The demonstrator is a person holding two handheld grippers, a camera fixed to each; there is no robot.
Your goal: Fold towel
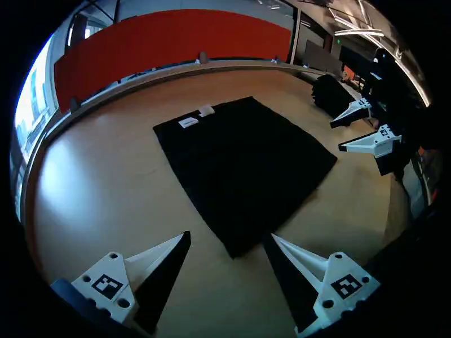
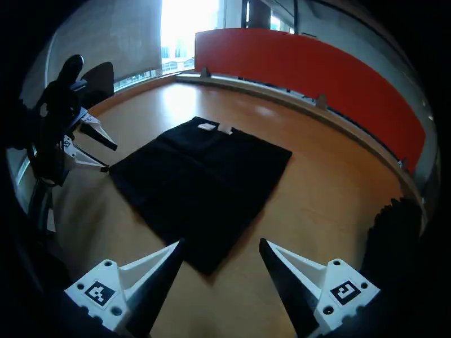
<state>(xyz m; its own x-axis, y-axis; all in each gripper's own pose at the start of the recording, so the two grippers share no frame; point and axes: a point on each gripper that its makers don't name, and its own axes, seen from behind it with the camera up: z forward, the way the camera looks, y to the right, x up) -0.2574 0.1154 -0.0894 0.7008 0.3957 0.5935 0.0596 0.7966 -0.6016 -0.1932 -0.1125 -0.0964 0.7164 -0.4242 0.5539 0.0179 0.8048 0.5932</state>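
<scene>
Lying flat on a wooden table: one black towel, white tags at its far edge. Left gripper: fingers apart, holding nothing, over one corner. Right gripper: fingers apart, holding nothing, over another corner.

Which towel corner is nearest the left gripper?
The towel corner pointing between the left gripper's fingers; the other three lie farther, one beside the white tags.

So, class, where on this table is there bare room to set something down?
Bare table lies between the black towel and the rim below the red partition. It is crowded by the right gripper and dark pile.
</scene>
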